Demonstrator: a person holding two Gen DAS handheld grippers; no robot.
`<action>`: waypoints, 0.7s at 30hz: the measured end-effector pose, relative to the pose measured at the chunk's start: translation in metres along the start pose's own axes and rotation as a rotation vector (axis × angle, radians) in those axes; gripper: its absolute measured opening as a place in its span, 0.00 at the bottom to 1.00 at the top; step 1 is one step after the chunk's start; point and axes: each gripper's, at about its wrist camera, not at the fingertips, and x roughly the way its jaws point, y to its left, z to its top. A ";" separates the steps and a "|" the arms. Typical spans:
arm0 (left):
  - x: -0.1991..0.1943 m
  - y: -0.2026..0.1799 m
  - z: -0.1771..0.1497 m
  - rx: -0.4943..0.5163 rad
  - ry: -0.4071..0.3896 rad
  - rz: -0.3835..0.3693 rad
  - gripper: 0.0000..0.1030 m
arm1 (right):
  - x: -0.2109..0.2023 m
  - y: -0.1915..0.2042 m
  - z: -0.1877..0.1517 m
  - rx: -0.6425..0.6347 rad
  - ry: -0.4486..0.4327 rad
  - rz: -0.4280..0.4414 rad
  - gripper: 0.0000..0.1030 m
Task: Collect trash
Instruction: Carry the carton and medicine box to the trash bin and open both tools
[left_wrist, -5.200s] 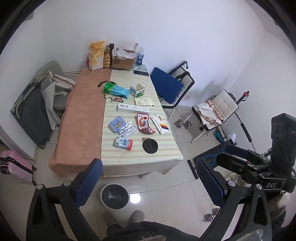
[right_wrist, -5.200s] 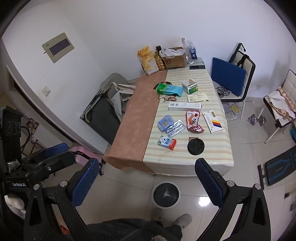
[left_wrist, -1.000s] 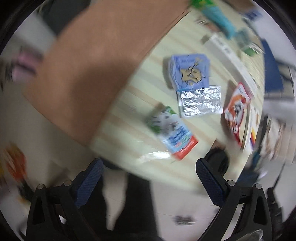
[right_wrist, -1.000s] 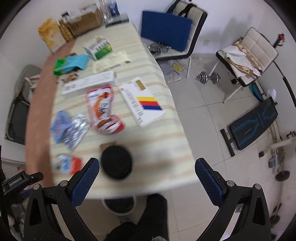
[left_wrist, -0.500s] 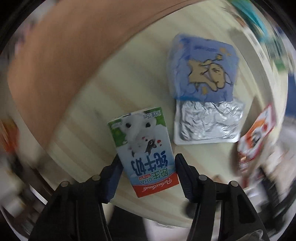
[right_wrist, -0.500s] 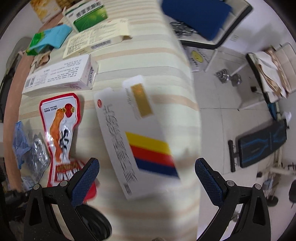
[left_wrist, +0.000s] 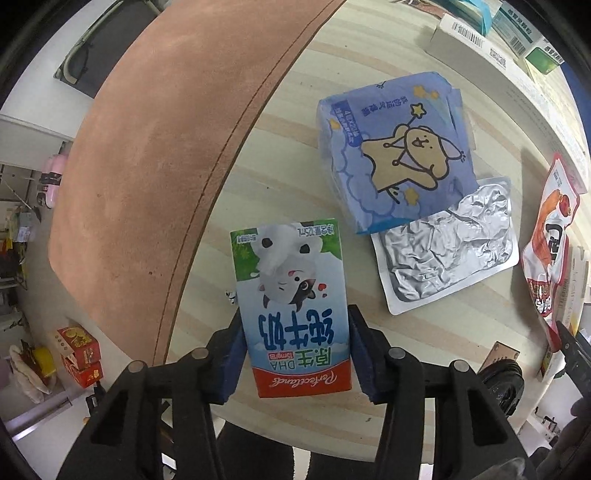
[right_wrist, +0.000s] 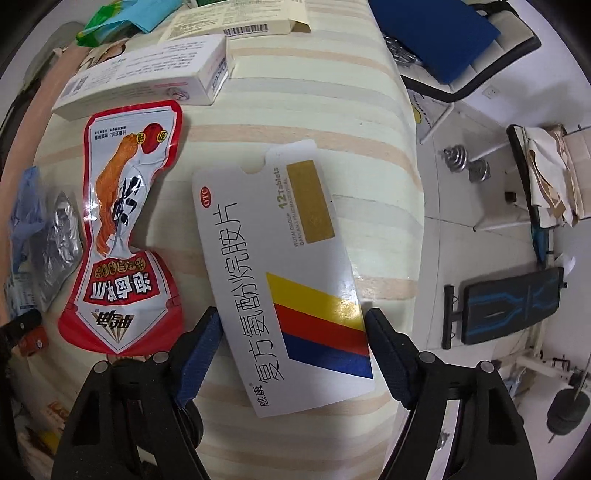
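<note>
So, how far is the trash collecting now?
Nothing looks collected yet. The left gripper is shut on the milk carton; the right gripper straddles the medicine box, contact unclear. The foil pack and red snack pouch remain.

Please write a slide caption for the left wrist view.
Left gripper closed on milk carton lying on striped tablecloth.

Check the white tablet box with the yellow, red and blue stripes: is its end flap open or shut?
Open. The tablet box lies flat on the striped tablecloth with its notched tuck flap sticking out at the far end.
</note>
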 end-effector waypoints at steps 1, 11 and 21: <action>-0.002 -0.002 0.001 0.001 -0.003 0.005 0.45 | -0.001 0.001 -0.002 -0.002 0.005 0.001 0.78; -0.064 -0.026 -0.013 0.083 -0.141 0.050 0.45 | -0.022 0.002 -0.025 0.032 -0.040 0.028 0.76; -0.131 -0.027 -0.077 0.247 -0.368 -0.006 0.45 | -0.113 0.042 -0.095 0.080 -0.213 0.081 0.76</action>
